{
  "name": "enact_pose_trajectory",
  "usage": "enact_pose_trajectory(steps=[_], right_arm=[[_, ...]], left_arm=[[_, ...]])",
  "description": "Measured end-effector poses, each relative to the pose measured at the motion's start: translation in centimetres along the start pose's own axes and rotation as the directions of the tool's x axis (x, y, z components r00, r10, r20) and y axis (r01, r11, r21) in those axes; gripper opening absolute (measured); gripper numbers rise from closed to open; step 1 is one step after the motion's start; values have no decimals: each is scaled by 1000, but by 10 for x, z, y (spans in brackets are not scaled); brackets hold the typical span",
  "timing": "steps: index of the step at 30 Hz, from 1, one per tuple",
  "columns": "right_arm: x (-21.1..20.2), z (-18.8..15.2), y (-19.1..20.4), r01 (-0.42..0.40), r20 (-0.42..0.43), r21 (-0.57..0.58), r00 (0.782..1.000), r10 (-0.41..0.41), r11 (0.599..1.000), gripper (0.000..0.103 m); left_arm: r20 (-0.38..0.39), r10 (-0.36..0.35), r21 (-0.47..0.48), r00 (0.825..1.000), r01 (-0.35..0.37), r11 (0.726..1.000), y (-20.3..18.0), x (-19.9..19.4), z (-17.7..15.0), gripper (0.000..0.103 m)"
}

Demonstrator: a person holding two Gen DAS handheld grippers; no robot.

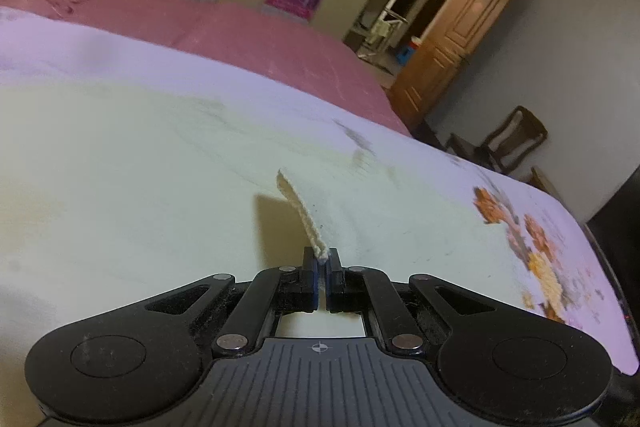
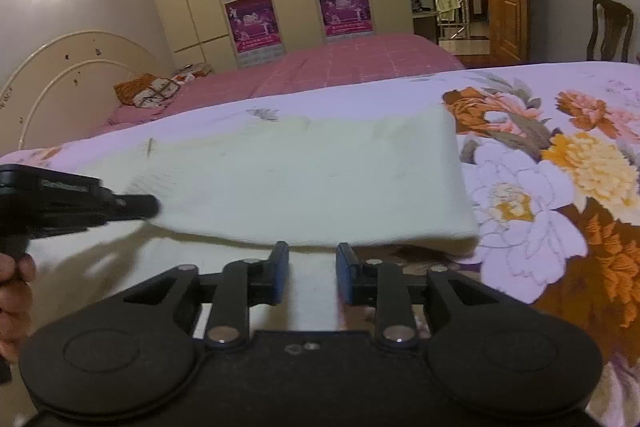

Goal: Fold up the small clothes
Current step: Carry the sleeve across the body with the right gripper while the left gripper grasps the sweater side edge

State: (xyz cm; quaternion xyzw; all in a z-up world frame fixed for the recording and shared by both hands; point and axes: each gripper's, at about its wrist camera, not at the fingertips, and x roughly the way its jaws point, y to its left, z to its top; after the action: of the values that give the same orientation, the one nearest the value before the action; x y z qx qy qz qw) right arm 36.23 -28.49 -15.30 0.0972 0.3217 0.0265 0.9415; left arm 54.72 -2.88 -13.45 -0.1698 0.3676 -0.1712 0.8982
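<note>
Two hand-held grippers work over a cream knitted garment [image 2: 312,179] lying on a floral bedspread [image 2: 560,187]. Left hand-held gripper [image 1: 322,259] is clamped on the garment's ribbed edge, lifting it just ahead. Right hand-held gripper [image 2: 312,259] stands partly parted, empty, the raised fold directly before it.

The garment [image 2: 304,175] lies on the bedspread [image 2: 560,187]; left gripper [image 2: 154,205] at its left edge, right gripper [image 2: 312,267] before it (just short), bed [image 2: 340,67] behind.
</note>
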Motion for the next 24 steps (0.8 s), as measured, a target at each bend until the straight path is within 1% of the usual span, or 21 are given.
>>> enact_pose_trajectory(steps=[1,2,6,11,15,18,21,24], right_arm=[[1,0,-1,-10,0,20,1000,10,1000,40],[2,0,-2,-22,1,45,1000,22,999,43],[5,0,-2,-48,1,109,999,49,993,48],[7,-1,-1,-55,-1,131,998,56,990,48],[9,0,-12,-63,0,214,998,64,975,48],[13,-1,-25,-61,-1,301,998,64,952,48],[17,-1,-38,-71,11,391,997,72,918,45],[20,0,-45,-87,22,446,996,86,891,45]], left_arm=[[3,18,10,1000,-18,1000,8,-5,1,3],[4,32,12,999,-32,999,15,-9,3,3],[21,85,-14,996,-85,996,48,-23,5,3],[31,115,-31,993,-114,993,71,-31,5,3],[22,122,-35,992,-121,992,80,-29,2,3],[19,122,-41,992,-122,992,87,-29,-1,3],[23,119,-57,993,-118,991,100,-35,-5,3],[49,130,-76,990,-126,989,108,-39,-3,3]])
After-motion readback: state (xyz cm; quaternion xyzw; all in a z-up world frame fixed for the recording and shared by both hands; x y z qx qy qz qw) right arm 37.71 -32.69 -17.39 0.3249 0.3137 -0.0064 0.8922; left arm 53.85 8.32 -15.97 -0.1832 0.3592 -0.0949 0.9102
